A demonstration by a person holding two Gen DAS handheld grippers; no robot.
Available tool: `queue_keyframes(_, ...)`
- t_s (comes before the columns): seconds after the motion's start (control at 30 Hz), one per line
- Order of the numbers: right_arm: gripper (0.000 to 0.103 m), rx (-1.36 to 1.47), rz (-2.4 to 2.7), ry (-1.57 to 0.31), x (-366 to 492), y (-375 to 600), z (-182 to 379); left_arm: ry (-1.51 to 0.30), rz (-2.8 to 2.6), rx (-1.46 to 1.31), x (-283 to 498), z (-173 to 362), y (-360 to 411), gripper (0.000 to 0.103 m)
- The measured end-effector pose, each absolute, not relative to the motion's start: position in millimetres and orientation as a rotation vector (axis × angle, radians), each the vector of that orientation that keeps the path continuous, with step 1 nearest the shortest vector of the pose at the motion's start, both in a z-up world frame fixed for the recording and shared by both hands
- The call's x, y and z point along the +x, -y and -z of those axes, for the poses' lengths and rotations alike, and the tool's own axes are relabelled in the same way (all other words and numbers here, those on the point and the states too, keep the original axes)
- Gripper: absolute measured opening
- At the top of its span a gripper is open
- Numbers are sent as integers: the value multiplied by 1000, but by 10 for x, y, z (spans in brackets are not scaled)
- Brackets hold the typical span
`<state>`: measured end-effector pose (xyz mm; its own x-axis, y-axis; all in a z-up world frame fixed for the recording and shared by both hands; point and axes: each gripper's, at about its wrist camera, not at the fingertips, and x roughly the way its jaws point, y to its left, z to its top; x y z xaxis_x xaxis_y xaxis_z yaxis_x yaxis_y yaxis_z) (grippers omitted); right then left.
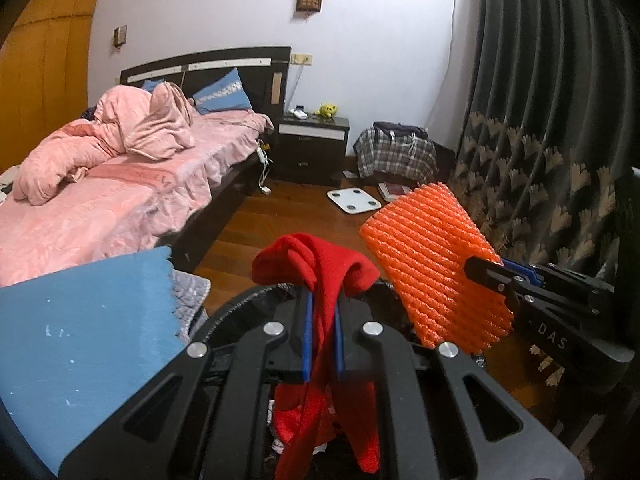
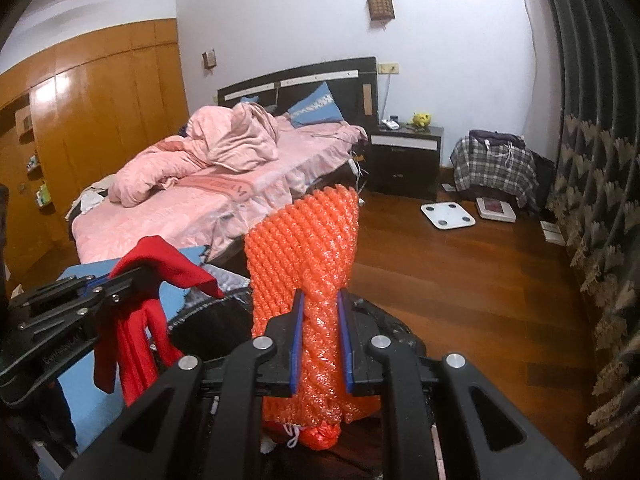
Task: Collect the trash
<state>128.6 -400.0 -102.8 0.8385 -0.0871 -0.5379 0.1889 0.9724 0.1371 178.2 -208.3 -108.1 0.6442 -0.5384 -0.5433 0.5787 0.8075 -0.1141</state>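
Ok so from the left wrist cam, your left gripper point(image 1: 320, 332) is clamping its blue pads point(image 1: 307, 336) tight on a red cloth point(image 1: 320, 268), which is flopping over the fingertips up top and dangling down below the jaws. Right under it the black rim of a bin point(image 1: 236, 304) is peeking out, dark liner and all. Off to the right your right gripper point(image 1: 480, 270) is reaching in from the side, pinching an orange foam net point(image 1: 432, 264) by its edge, so the net is sticking up in the air just beside the cloth. A bed point(image 1: 120, 200) with pink bedding is sitting behind on the left, and a white scale point(image 1: 353, 199) is lying on the wood floor point(image 1: 280, 224). Switching to the right wrist cam, your right gripper point(image 2: 322, 340) is squeezing the orange foam net point(image 2: 304, 248) narrow at the middle, with the net standing up above the fingers and bunching out underneath. The left gripper point(image 2: 120, 276) is coming in from the left, holding the red cloth point(image 2: 160, 260) draped over it, and both are hanging over the bin point(image 2: 208, 312).
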Motion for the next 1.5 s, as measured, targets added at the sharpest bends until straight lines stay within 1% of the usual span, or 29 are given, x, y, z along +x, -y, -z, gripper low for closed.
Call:
queue_keyframes(0.13, 16, 193, 151, -583, 1340, 4050, 1158, -625, 651, 70, 1869, 1191, 2125, 10)
queue_keyframes(0.17, 16, 192, 151, -594, 1368, 4059, 1210, -632, 655, 69, 1884, 1213, 2139, 13)
queue_keyframes(0.2, 18, 189, 151, -602, 1384, 4065, 1241, -641, 657, 66, 1903, 1250, 2139, 16)
queue_keyframes(0.27, 21, 181, 157, -619, 1413, 4074, 1304, -650, 657, 53, 1930, 1282, 2110, 45)
queue_keyframes(0.3, 25, 175, 159, -631, 1428, 4072, 1340, -650, 659, 42, 1926, 1295, 2085, 49)
queue_keyframes(0.33, 32, 172, 163, -636, 1432, 4072, 1361, -651, 658, 38, 1927, 1306, 2057, 51)
queue_keyframes(0.47, 48, 165, 171, -645, 1416, 4089, 1426, -658, 634, 30, 1931, 1321, 1937, 62)
queue_keyframes(0.5, 57, 164, 172, -645, 1405, 4094, 1436, -661, 628, 27, 1937, 1319, 1915, 63)
queue_keyframes(0.53, 66, 163, 173, -645, 1401, 4095, 1439, -664, 618, 22, 1936, 1317, 1866, 67)
queue_keyframes(0.57, 70, 161, 172, -645, 1387, 4085, 1440, -665, 609, 19, 1933, 1308, 1827, 71)
queue_keyframes(0.6, 76, 159, 169, -647, 1381, 4072, 1435, -666, 598, 15, 1926, 1294, 1760, 72)
queue_keyframes(0.63, 84, 156, 166, -648, 1376, 4059, 1426, -666, 591, 13, 1923, 1283, 1723, 74)
queue_keyframes(0.73, 94, 143, 157, -645, 1312, 3995, 1384, -669, 548, 6, 1876, 1232, 1565, 85)
queue_keyframes(0.8, 97, 141, 141, -644, 1264, 3940, 1331, -662, 526, 5, 1828, 1176, 1469, 86)
queue_keyframes(0.87, 97, 145, 124, -639, 1204, 3878, 1260, -653, 497, 15, 1763, 1115, 1343, 91)
queue_keyframes(1.13, 97, 187, 60, -610, 959, 3613, 883, -631, 375, 37, 1394, 836, 913, 93)
queue_keyframes(1.33, 97, 147, 23, -610, 772, 3281, 532, -613, 338, 37, 1105, 636, 700, 95)
queue_keyframes(1.4, 97, 141, 10, -607, 708, 3209, 439, -601, 325, 32, 1021, 556, 645, 97)
queue_keyframes(1.5, 97, 137, -5, -597, 610, 3101, 294, -589, 293, 34, 901, 430, 583, 98)
